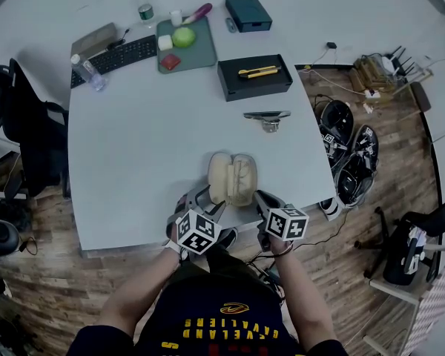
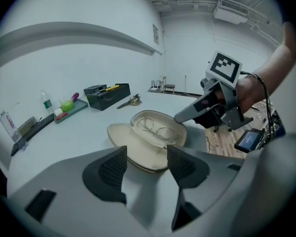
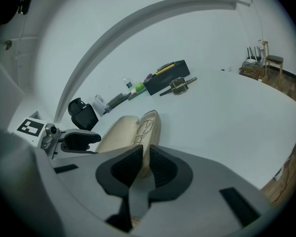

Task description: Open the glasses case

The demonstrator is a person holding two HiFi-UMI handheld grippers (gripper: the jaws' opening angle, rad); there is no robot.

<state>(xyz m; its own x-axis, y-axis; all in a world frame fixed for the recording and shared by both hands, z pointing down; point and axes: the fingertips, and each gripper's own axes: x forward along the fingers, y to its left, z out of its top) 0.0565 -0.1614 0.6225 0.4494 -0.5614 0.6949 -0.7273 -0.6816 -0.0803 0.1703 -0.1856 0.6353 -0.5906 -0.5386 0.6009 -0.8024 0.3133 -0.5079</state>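
Glasses case [image 1: 232, 178] is lying open near my edge of the white table [image 1: 133, 162], glasses [image 2: 155, 130] inside. My right gripper [image 3: 142, 164] is pinching its rim, and my left gripper [image 2: 147, 164] is spread wide right beside it.

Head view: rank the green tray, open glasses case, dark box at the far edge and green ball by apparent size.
1. green tray
2. glasses case, nearly the tray's size and nearer the camera, so unsure
3. dark box
4. green ball
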